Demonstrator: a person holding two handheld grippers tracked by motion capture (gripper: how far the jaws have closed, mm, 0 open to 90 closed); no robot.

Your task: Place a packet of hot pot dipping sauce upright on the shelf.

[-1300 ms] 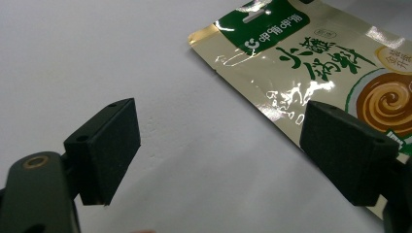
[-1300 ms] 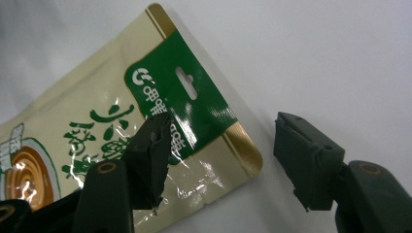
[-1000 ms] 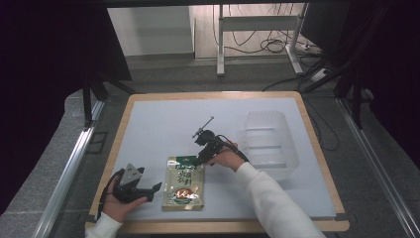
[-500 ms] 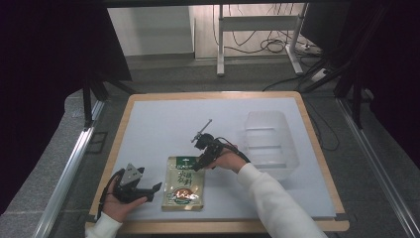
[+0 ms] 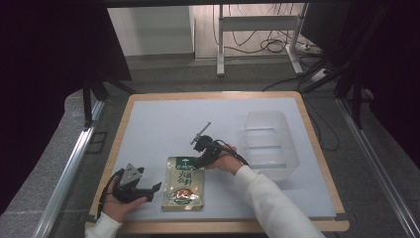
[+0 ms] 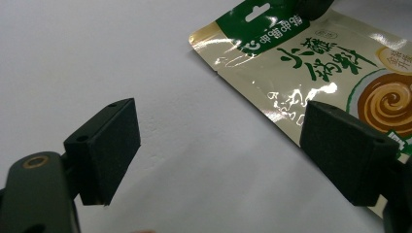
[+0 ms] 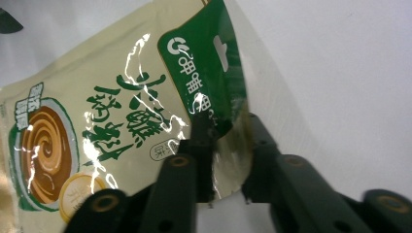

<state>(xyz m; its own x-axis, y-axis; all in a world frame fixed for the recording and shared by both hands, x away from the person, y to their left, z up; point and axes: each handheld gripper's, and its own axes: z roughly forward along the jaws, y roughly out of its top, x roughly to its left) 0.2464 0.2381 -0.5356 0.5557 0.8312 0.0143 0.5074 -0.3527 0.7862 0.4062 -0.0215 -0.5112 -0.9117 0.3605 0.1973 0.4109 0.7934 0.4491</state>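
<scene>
This looks like a lab or test room set up for recording, not a home. The table [image 5: 148, 119] is a wood-edged board with a plain pale sheet on top, fenced by metal rails [image 5: 67, 173] along its sides. Dark curtains [image 5: 44, 74] hang to the left and right. Behind it stand a metal stand [image 5: 220, 44] on a grey carpet floor [image 5: 163, 79], loose cables [image 5: 257, 47] and a power strip [image 5: 317, 75] against a light wall.

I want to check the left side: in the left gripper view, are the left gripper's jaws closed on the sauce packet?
No, the left gripper stands wide open above bare table, and the sauce packet lies beside it ungripped.
</scene>
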